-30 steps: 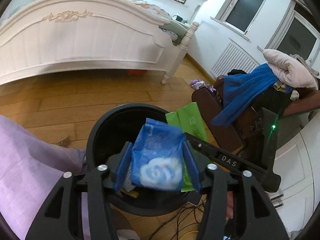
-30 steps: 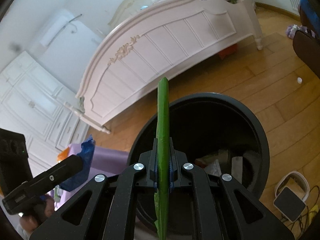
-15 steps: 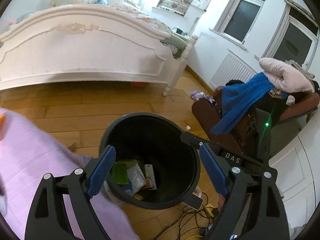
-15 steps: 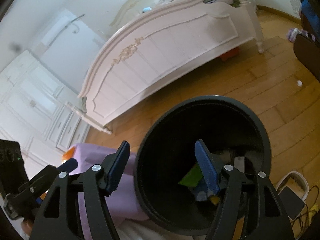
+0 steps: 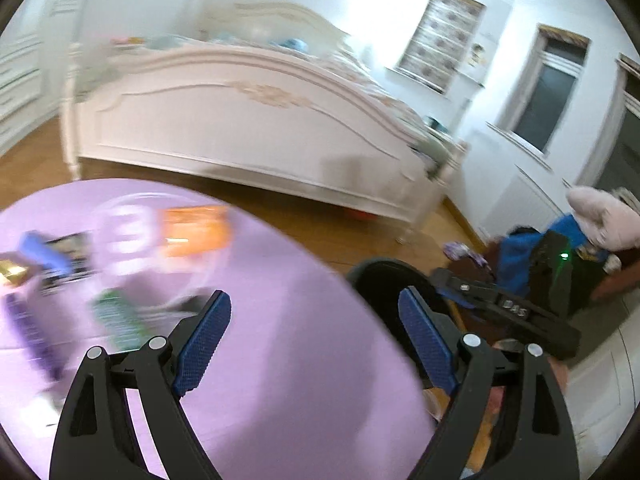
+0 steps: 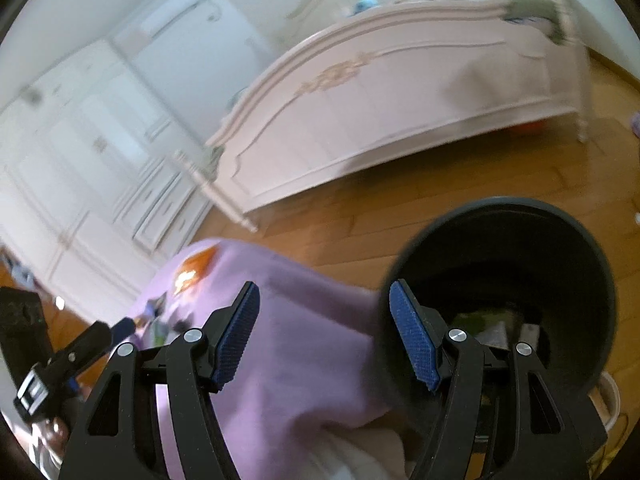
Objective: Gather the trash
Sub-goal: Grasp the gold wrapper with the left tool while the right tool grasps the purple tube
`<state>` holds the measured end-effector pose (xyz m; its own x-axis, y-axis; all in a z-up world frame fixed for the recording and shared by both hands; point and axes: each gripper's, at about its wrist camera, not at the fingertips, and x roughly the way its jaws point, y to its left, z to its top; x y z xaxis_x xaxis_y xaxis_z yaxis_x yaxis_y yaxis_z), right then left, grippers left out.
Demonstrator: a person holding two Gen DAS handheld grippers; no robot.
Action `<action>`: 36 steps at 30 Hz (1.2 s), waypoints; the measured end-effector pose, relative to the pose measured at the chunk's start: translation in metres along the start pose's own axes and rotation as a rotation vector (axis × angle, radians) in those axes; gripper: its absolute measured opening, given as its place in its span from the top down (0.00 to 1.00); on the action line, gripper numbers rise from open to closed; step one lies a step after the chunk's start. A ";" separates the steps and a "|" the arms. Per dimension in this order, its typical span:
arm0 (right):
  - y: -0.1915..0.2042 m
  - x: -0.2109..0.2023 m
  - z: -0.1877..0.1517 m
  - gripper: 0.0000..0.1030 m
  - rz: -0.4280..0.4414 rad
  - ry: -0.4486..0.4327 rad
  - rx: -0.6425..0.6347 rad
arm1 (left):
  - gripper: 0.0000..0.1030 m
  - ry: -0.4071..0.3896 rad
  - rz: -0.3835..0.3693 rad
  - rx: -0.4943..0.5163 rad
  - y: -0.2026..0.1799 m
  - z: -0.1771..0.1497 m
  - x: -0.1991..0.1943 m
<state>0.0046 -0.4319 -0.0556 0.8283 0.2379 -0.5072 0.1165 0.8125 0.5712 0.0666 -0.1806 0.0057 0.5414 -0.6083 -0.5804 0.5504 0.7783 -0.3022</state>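
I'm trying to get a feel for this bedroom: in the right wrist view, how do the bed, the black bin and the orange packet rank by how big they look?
1. Bed
2. Black bin, enlarged by nearness
3. Orange packet, blurred

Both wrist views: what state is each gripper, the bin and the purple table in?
Left gripper: open, nothing between its fingers.
Right gripper: open, nothing between its fingers.
Bin: upright, uncovered, trash at the bottom.
Purple table: blurred wrappers lying on its far side.
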 end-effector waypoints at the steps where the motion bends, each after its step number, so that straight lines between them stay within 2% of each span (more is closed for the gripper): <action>1: 0.012 0.004 0.000 0.34 0.009 0.011 -0.023 | 0.17 -0.009 0.030 -0.016 0.016 -0.001 -0.010; 10: 0.122 0.048 -0.008 0.34 0.114 0.119 -0.230 | 0.17 -0.060 0.235 -0.065 0.125 -0.004 -0.075; 16: 0.188 0.080 -0.022 0.34 0.175 0.200 -0.358 | 0.17 -0.034 0.324 -0.014 0.183 0.000 -0.092; 21: 0.240 0.100 -0.041 0.34 0.217 0.263 -0.478 | 0.17 0.039 0.335 0.024 0.222 0.006 -0.083; 26: 0.285 0.124 -0.063 0.34 0.224 0.333 -0.619 | 0.17 0.090 0.307 -0.025 0.251 0.013 -0.065; 30: 0.312 0.150 -0.081 0.38 0.202 0.387 -0.692 | 0.17 0.101 0.267 -0.084 0.255 0.016 -0.051; 36: 0.331 0.186 -0.099 0.46 0.140 0.456 -0.766 | 0.17 0.133 0.312 -0.062 0.253 0.017 -0.023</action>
<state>0.1429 -0.0662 -0.0246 0.4904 0.4169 -0.7653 -0.5017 0.8531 0.1432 0.2044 0.0278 -0.0447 0.5880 -0.3165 -0.7443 0.3294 0.9342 -0.1370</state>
